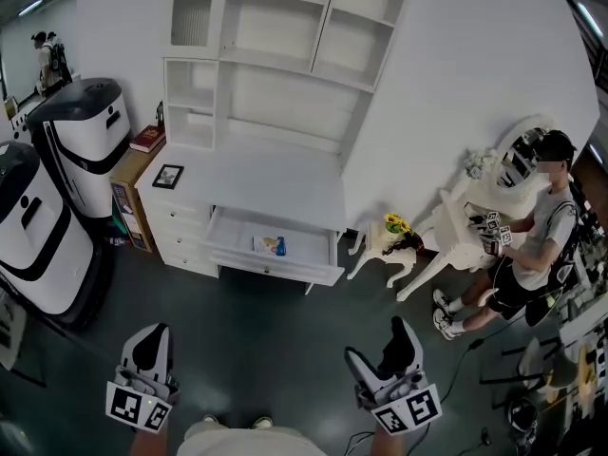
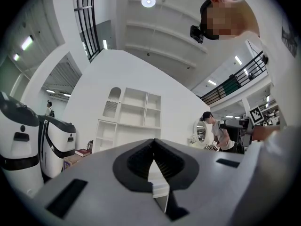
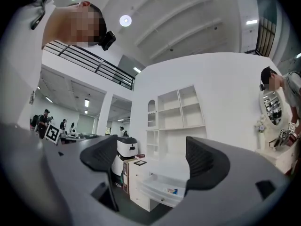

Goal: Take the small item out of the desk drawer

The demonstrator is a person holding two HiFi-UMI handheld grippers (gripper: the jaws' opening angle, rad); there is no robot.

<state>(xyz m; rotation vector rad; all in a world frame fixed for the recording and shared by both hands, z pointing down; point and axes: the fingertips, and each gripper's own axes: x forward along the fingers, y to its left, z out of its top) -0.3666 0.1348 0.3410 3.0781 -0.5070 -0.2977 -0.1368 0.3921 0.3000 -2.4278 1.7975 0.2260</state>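
**Two tools held back from the open drawer, the small packet lying inside it**

The left tool (image 1: 151,342) has its jaws pressed together with nothing between them, as the left gripper view (image 2: 154,150) shows. The right tool (image 1: 401,335) stands with its jaws wide apart and empty (image 3: 148,160). Both are held low over the dark floor, well apart from the white counter (image 1: 256,186) ahead of them. The counter's top drawer (image 1: 275,266) is pulled out towards the tools, and the small packet (image 1: 273,246), flat with blue and orange print, lies in it, ahead of the tools and between their lines. In the right gripper view the packet (image 3: 173,191) shows low between the open jaws, far beyond them. A framed picture (image 1: 168,176) lies on the counter ahead of the left tool. A person (image 1: 532,245) sits at a white dressing table far to the right of the right tool.
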